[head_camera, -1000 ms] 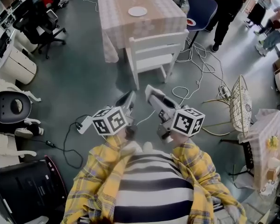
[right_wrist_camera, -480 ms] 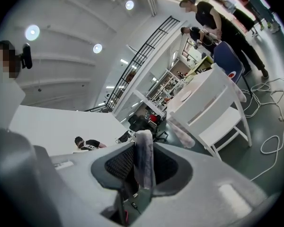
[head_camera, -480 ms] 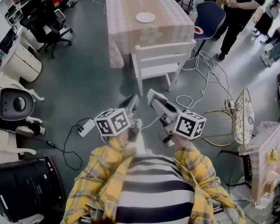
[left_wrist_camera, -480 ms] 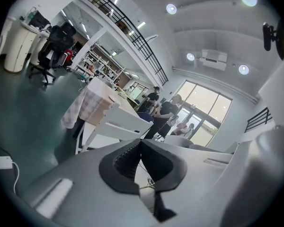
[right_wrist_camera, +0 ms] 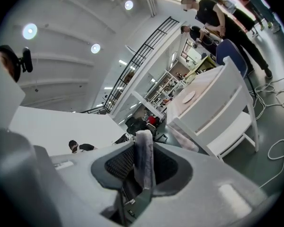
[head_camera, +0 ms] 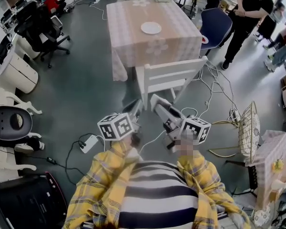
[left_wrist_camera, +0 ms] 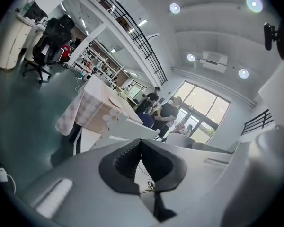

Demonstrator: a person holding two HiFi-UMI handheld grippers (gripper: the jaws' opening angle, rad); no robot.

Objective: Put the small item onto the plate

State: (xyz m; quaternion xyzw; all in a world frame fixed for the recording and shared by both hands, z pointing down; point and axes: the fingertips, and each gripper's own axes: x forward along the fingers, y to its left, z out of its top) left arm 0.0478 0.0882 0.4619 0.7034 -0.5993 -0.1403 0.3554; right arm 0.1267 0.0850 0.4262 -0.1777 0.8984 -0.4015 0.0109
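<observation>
A: The right gripper [right_wrist_camera: 143, 145] pinches the small grey item [right_wrist_camera: 145, 167]; the left gripper [left_wrist_camera: 141, 142] is pressed together, empty. Risk?
B: The plate [head_camera: 151, 28] lies well ahead on the table [head_camera: 128, 42], behind the chair [head_camera: 169, 75]; bumping that could shake the item loose.

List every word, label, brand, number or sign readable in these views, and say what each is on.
No readable text in any view.
On the marker cubes: only black-and-white square patterns, no letters or digits.
On the red-and-white disc on the blue chair: too small to read.
On the small grey item between the jaws of the right hand-held gripper: no print visible.
</observation>
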